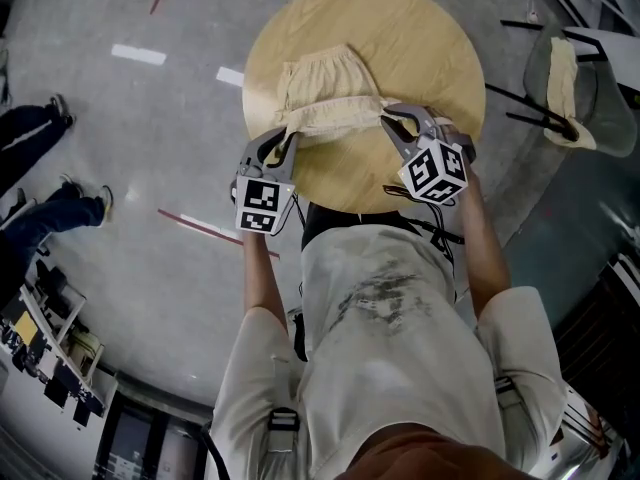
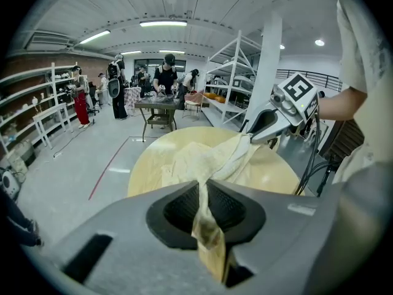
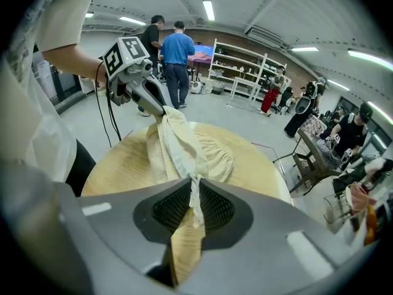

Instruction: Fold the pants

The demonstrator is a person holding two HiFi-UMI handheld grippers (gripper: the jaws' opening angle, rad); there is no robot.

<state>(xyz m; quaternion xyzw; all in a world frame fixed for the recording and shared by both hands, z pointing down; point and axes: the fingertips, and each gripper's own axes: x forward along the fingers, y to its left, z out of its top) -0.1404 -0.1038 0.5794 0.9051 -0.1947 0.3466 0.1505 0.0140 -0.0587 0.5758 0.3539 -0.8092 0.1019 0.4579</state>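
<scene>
Closest in, the person's pale shirt (image 1: 390,348) fills the bottom of the head view, and both forearms reach out to the near edge of the round wooden tabletop (image 1: 420,38). The left gripper (image 1: 291,138) sits over the near-left edge. Its 2 jaws are nearly together and clamped on a thin bunch of cream cloth, which runs up through the narrow gap between the pads in the left gripper view. The right gripper (image 1: 387,121) is over the near-right edge, with its jaws likewise drawn close and pinching a fold of the same cloth. Both hold the pants (image 1: 325,88) by the near edge, which stretches as a raised band between the 2 grippers. The rest of the pants lies rumpled on the tabletop, reaching from that band toward the centre, with a gathered, ruffled end farthest from the person. Beyond the table's right edge and well apart from it stands a chair (image 1: 600,98) with a cream cloth (image 1: 563,73) draped on it. Far to the left, another person's legs (image 1: 40,218) show on the grey floor
</scene>
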